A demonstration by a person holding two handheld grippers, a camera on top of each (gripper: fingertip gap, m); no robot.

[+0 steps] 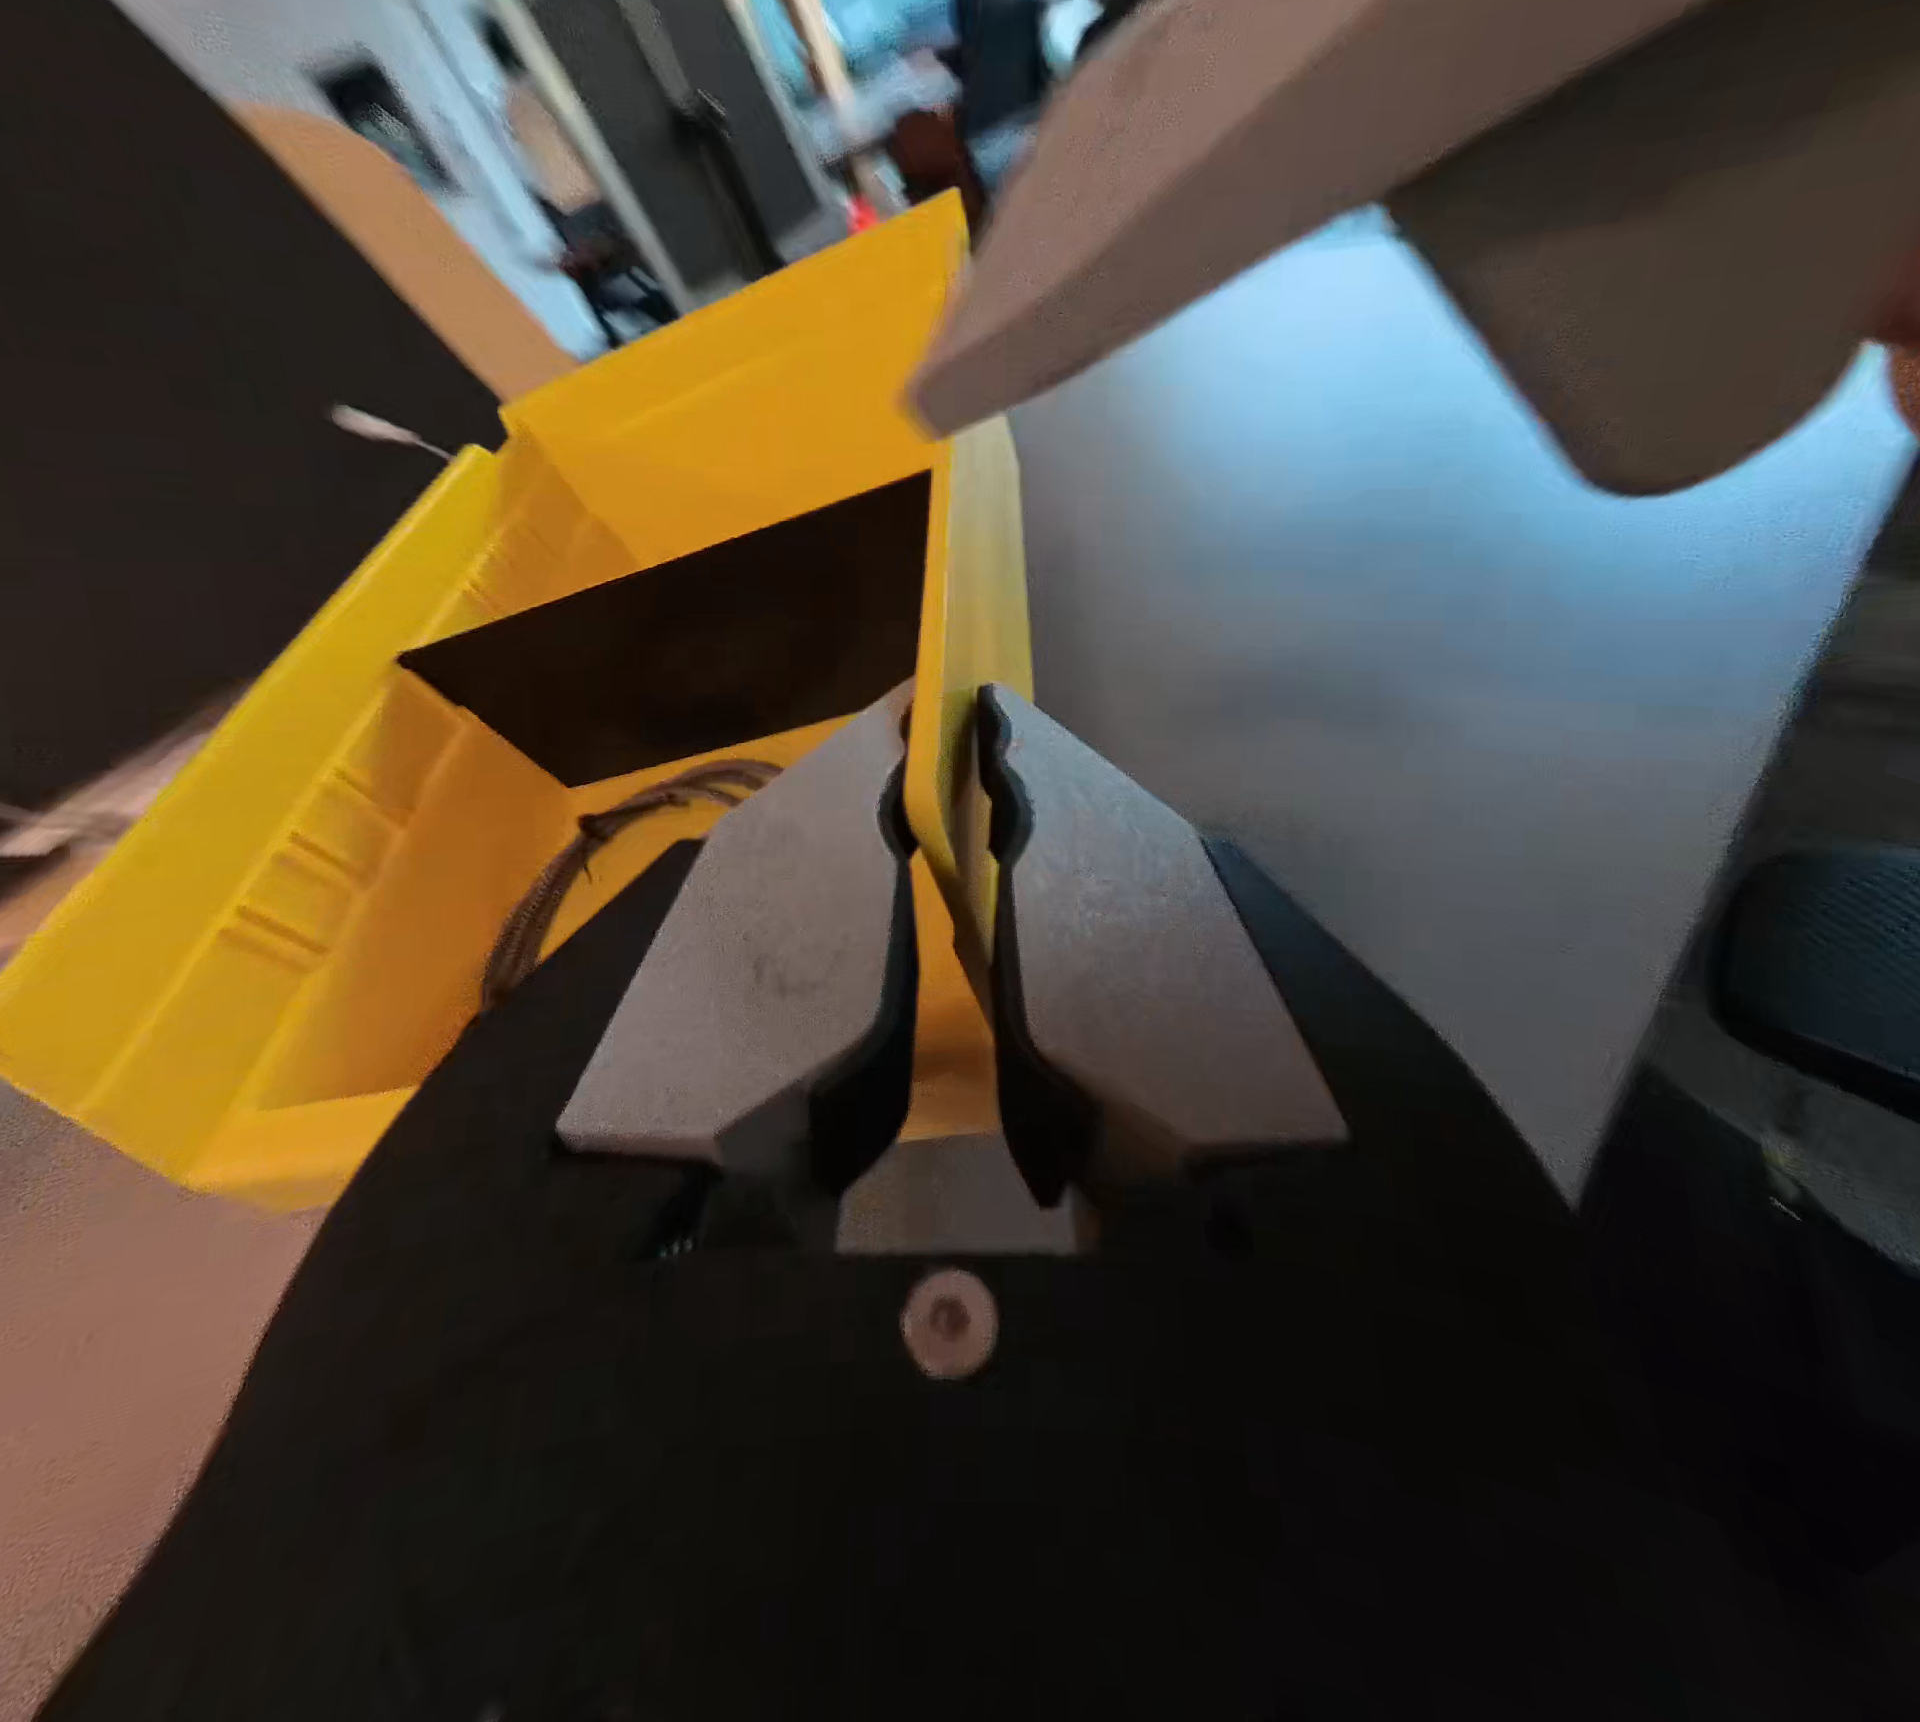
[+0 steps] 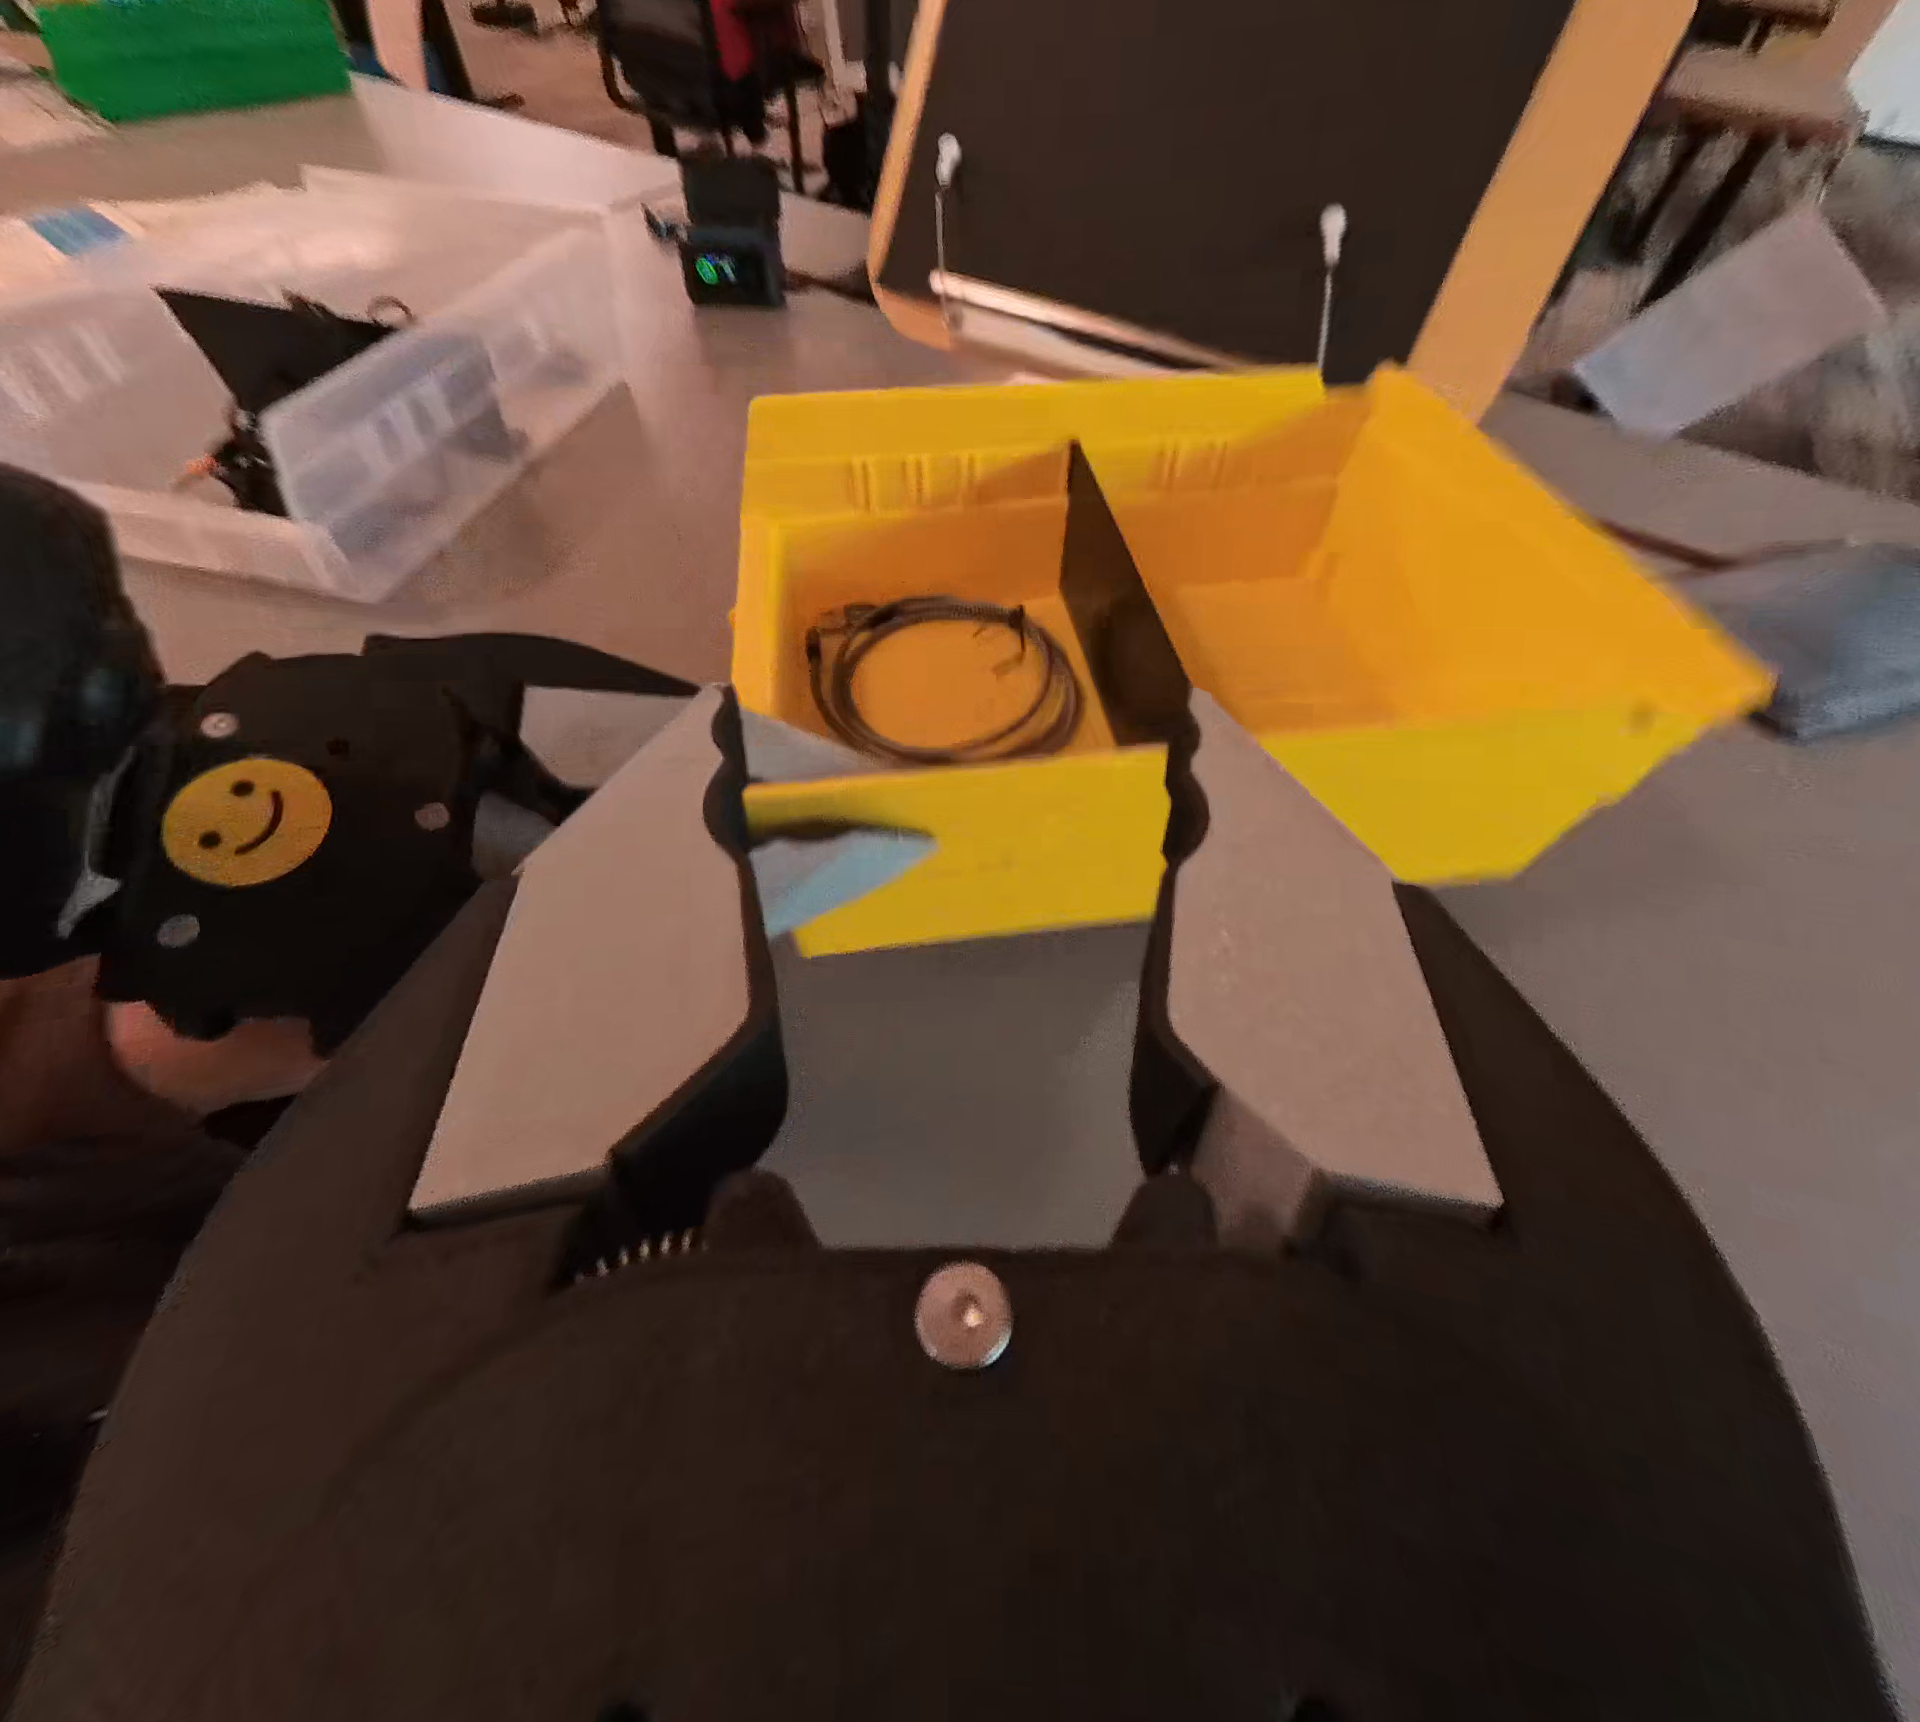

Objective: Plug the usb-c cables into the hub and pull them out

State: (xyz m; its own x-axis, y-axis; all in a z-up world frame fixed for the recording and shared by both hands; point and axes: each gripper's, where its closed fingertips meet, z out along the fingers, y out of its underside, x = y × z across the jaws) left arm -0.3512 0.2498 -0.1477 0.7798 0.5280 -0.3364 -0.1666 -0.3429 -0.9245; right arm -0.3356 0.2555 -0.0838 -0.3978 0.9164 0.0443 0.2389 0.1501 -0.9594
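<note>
On the yellow bin's (image 1: 727, 467) wall, left gripper (image 1: 945, 799) clamps; right gripper (image 2: 951, 799) gapes empty.

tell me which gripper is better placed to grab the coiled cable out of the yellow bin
Right, probably. The right gripper is open and empty, facing the coiled cable in the yellow bin. The left gripper is shut on the bin's wall.
</note>
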